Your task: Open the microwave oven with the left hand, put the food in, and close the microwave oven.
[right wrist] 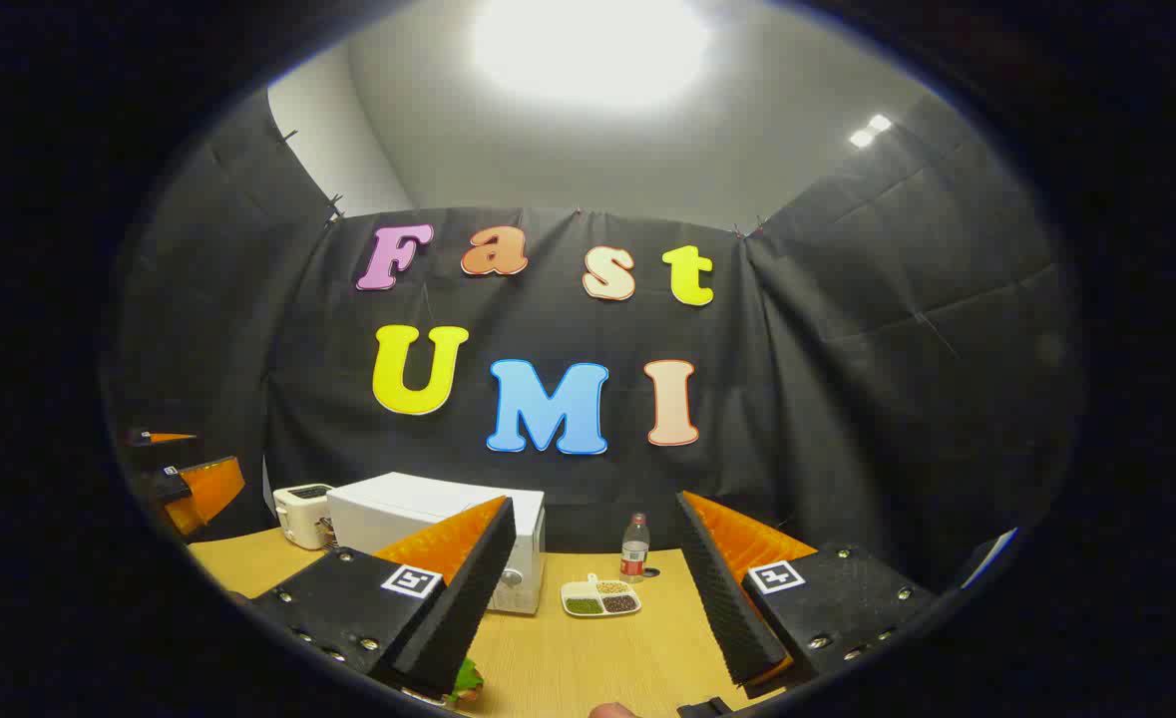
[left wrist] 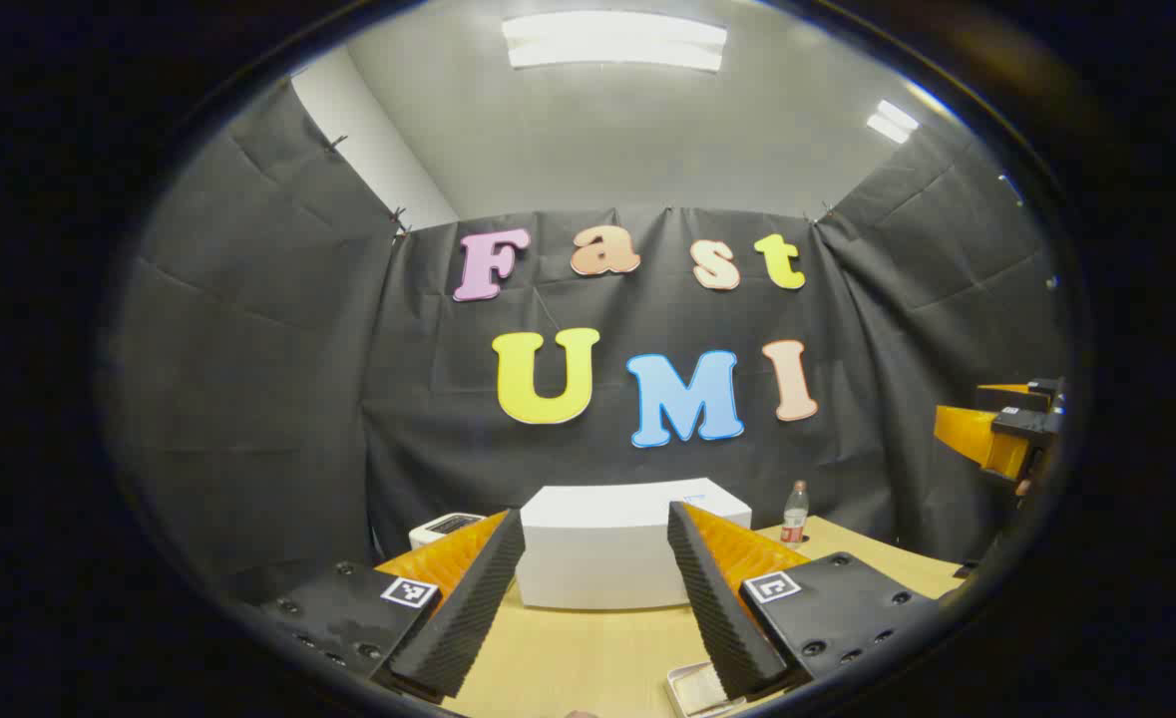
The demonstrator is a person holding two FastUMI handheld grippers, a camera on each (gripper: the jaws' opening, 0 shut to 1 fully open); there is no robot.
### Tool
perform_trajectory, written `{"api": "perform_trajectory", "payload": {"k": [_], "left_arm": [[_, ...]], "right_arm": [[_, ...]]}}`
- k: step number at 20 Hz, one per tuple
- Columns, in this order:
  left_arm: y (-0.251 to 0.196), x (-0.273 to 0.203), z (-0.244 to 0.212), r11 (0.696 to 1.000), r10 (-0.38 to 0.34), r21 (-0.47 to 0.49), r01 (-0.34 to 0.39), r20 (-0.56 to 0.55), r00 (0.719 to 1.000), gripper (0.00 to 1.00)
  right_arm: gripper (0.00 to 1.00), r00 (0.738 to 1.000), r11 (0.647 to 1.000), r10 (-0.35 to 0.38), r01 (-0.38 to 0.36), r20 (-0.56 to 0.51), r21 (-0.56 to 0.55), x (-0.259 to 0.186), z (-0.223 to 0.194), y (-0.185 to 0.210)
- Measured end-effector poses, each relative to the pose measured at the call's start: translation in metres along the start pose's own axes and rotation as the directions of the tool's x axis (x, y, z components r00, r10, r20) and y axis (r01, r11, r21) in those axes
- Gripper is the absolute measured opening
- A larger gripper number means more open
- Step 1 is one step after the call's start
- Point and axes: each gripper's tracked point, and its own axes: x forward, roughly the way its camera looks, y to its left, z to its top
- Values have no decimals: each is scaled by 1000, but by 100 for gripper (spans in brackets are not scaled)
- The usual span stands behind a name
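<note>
The white microwave [left wrist: 597, 558] stands on the wooden table [left wrist: 588, 658] straight ahead in the left gripper view, door shut. My left gripper [left wrist: 595, 514] hovers above the table in front of it, open and holding nothing. In the right gripper view the microwave [right wrist: 398, 514] sits left of centre, its knobs [right wrist: 518, 576] facing me. My right gripper [right wrist: 594, 501] is open and holds nothing. A piece of food with green leaves [right wrist: 466, 680] peeks out under its left finger at the bottom edge. Each gripper is seen at the edge of the other's view: right gripper [left wrist: 1006, 429], left gripper [right wrist: 189, 489].
A white toaster [right wrist: 298, 514] stands left of the microwave. A small bottle [right wrist: 634, 548] and a divided dish of grains [right wrist: 600, 596] sit to the microwave's right. A pale tray [left wrist: 697, 688] lies near the table's front edge. Black cloth walls close in the booth.
</note>
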Motion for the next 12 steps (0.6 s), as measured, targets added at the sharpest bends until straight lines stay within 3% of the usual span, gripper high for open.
{"api": "perform_trajectory", "payload": {"k": [12], "left_arm": [[-20, -1, 2, 1000, 9, 9, -9, -3, 1000, 97]], "right_arm": [[96, 1000, 1000, 13, -13, -9, 11, 2, -8, -14]]}}
